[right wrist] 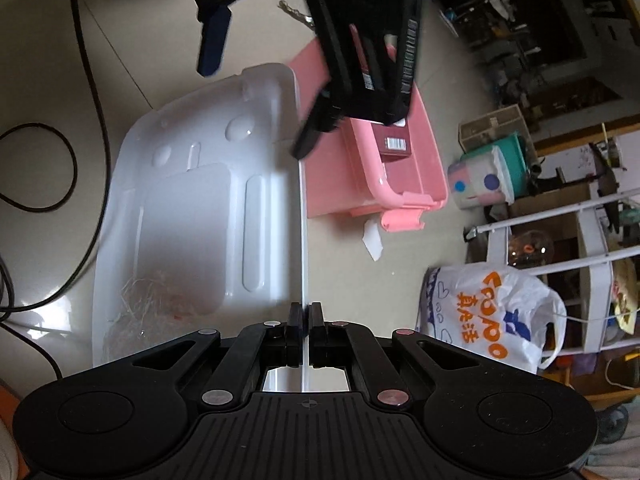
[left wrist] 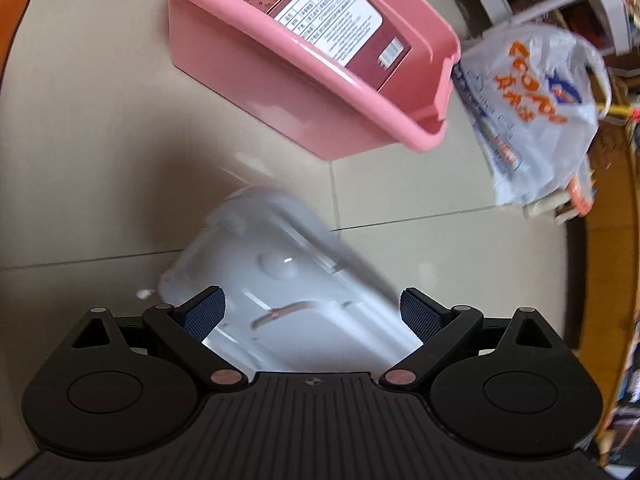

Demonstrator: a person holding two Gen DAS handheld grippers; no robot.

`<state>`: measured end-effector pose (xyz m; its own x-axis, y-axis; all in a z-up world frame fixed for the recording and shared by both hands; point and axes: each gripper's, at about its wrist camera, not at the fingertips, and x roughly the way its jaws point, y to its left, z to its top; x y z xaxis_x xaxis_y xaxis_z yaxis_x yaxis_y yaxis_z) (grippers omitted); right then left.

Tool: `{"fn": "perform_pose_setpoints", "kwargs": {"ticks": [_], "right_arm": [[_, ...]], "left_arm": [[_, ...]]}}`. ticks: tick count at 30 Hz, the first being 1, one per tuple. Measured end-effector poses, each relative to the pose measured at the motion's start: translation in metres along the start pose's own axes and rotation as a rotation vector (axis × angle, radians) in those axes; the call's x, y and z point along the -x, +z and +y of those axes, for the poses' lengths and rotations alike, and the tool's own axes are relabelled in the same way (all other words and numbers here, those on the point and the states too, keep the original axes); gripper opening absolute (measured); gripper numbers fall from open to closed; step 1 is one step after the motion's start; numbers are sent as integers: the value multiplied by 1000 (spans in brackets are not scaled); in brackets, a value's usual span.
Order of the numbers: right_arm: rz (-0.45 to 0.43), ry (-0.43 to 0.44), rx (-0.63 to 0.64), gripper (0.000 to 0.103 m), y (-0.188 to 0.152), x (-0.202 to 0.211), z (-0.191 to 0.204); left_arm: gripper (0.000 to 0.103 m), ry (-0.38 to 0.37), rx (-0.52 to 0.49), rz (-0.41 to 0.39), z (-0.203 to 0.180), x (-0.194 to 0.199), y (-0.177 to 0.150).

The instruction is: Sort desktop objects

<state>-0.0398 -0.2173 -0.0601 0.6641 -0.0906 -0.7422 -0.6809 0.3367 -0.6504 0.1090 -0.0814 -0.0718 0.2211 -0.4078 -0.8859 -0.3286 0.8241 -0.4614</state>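
A clear white plastic lid (right wrist: 192, 200) hangs tilted above the tiled floor. My right gripper (right wrist: 305, 320) is shut on its thin side edge. In the left wrist view the lid (left wrist: 280, 264) is blurred and lies between and just beyond the spread blue pads (left wrist: 204, 314) of my left gripper (left wrist: 312, 312), which is open. From the right wrist view, a hand holds the left gripper (right wrist: 260, 98) over the lid's far end. Behind stands a pink bin (left wrist: 260, 92) with red boxes (left wrist: 344, 32) inside; its latch end (right wrist: 400, 220) faces me.
A white printed plastic bag (right wrist: 492, 312) lies right of the bin, also seen in the left wrist view (left wrist: 532, 112). Black cable (right wrist: 92, 80) loops on the floor at left. A white rack (right wrist: 592, 248), a pastel toy box (right wrist: 484, 184) and clutter fill the right side.
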Motion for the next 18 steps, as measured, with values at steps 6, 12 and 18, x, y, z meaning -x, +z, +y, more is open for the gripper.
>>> {"fn": "perform_pose_setpoints", "kwargs": {"ticks": [6, 12, 18], "right_arm": [[-25, -26, 36, 2, 3, 8, 8], [-65, -56, 72, 2, 7, 17, 20], [-66, -39, 48, 3, 7, 17, 20]], "left_arm": [[97, -42, 48, -54, -6, 11, 1], [47, 23, 24, -58, -11, -1, -5], [38, -11, 4, -92, -9, 3, -9]]}}
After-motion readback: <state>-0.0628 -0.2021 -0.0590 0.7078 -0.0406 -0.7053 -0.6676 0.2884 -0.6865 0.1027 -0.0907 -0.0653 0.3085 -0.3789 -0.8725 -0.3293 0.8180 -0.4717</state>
